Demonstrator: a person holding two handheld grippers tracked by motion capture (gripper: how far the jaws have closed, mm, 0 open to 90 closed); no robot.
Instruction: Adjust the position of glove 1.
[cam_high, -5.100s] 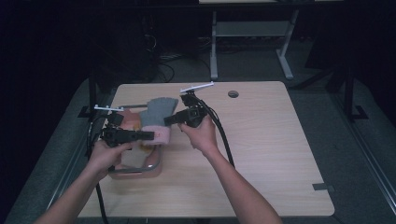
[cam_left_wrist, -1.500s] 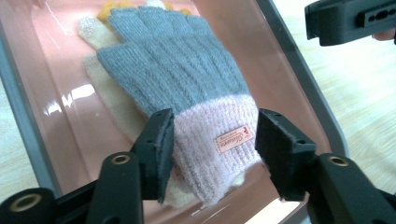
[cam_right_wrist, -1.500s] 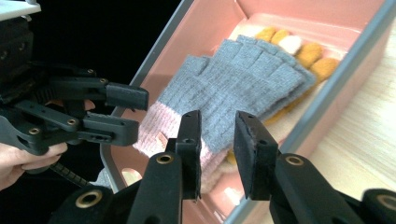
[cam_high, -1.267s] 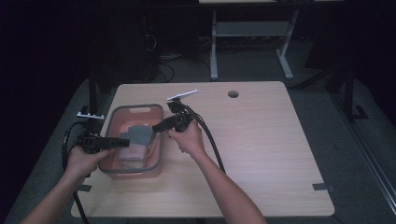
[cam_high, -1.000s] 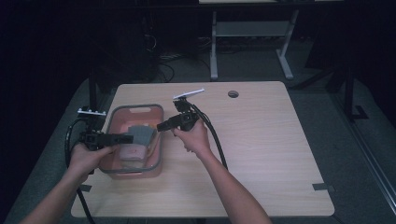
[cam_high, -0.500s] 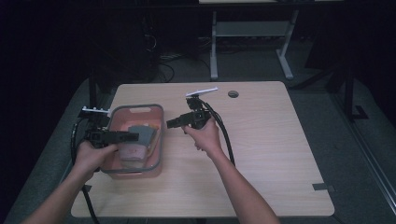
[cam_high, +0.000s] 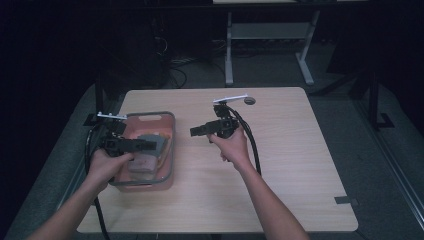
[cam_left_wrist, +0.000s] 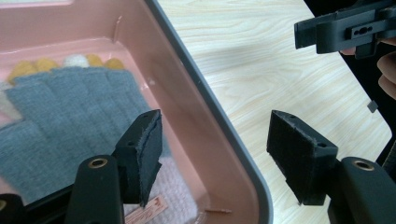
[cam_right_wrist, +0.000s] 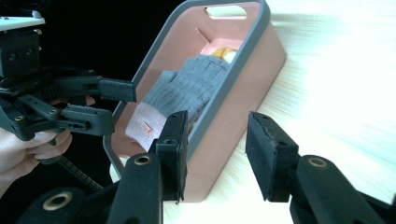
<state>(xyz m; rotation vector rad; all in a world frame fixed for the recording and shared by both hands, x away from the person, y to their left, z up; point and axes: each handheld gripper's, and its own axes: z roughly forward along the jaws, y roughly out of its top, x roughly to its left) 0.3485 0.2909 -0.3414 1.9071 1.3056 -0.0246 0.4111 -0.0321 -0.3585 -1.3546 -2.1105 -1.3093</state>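
A pink bin with a grey rim stands at the table's left side. Inside lies a grey knitted glove with a pale pink cuff and yellow fingertips. My left gripper hovers open over the bin's right wall, its jaws empty and spread either side of the rim. My right gripper is held open above the bare table just right of the bin, pointing at it, nothing between its jaws.
The wooden table stretches to the right and front of the bin. A small round hole sits near its far edge. A metal stand and cables stand on the dark floor beyond.
The right gripper has drawn back to the right, away from the bin. The left gripper has opened and left the glove lying in the bin.
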